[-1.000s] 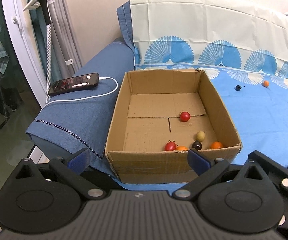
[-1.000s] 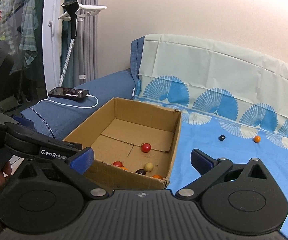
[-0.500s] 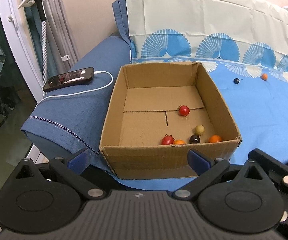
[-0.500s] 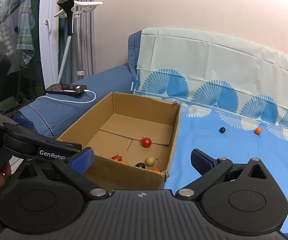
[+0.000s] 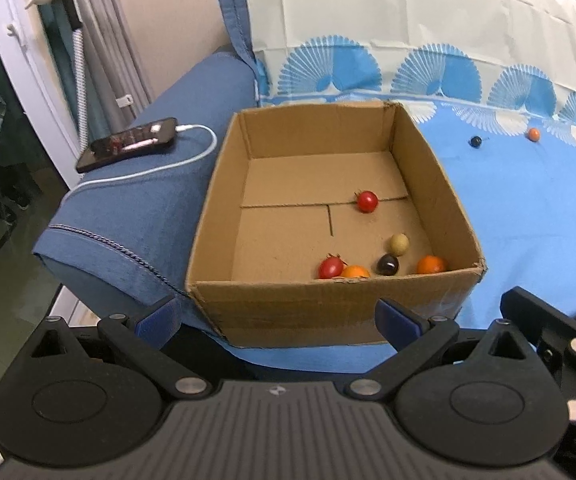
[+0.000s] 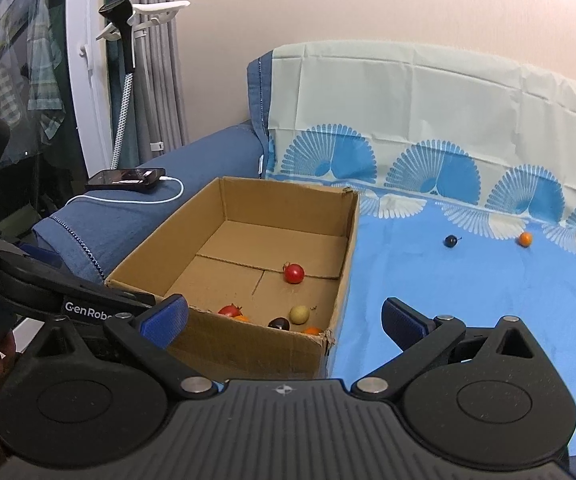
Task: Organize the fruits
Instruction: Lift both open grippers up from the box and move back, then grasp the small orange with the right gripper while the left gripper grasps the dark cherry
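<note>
The cardboard box [image 5: 327, 300] sits on the blue sheet [image 5: 527, 208] and holds 6 small fruits — 2 red, 2 orange, 1 pale, 1 dark. Beyond the box's far right corner lie a dark fruit [image 6: 451, 241] and an orange fruit [image 6: 524, 239], apart. Left tongs [image 5: 278, 316] and right tongs [image 6: 284, 316] hover before the box's near wall — both spread wide, holding nothing.

The cardboard box's [image 6: 248, 344] near wall half hides the orange fruits [image 6: 312, 331] and the red tomato [image 6: 228, 310] behind it.
</note>
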The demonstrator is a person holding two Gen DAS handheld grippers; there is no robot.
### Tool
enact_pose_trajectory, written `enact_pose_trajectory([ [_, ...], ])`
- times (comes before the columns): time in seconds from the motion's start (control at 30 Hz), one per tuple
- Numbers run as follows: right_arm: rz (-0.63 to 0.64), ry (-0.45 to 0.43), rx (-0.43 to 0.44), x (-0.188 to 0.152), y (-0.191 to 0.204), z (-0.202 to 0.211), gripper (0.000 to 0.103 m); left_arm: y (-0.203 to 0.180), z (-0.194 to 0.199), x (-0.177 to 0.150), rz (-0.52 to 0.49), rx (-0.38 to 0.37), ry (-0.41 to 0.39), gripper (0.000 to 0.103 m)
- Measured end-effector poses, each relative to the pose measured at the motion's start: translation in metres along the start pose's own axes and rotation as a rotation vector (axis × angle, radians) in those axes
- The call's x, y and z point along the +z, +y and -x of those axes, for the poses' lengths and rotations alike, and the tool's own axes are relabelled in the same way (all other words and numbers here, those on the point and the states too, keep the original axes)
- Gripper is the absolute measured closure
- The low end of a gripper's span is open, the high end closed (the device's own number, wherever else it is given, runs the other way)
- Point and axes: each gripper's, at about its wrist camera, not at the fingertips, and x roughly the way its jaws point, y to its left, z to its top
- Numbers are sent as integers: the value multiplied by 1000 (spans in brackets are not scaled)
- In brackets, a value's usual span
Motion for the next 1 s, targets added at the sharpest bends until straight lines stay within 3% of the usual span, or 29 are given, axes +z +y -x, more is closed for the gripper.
enact_pose_trajectory([
  [0.2,-88,11,-35,-4,-38,-13,1,-25,-11,15,-50,-11,26,0],
  [0.37,-150,-3,-125,-2,-89,-19,1,-59,-24,45,-86,-50,30,0],
  [0.63,-219,-39,-339,6,-200,-36,1,-154,-62,132,-128,-224,16,0],
  [0.8,-231,-31,-454,9,-286,-77,1,-235,-121,195,-120,-334,52,0],
  [1.0,-248,-17,-491,5,-395,-172,1,-336,-239,256,-97,-352,63,0],
])
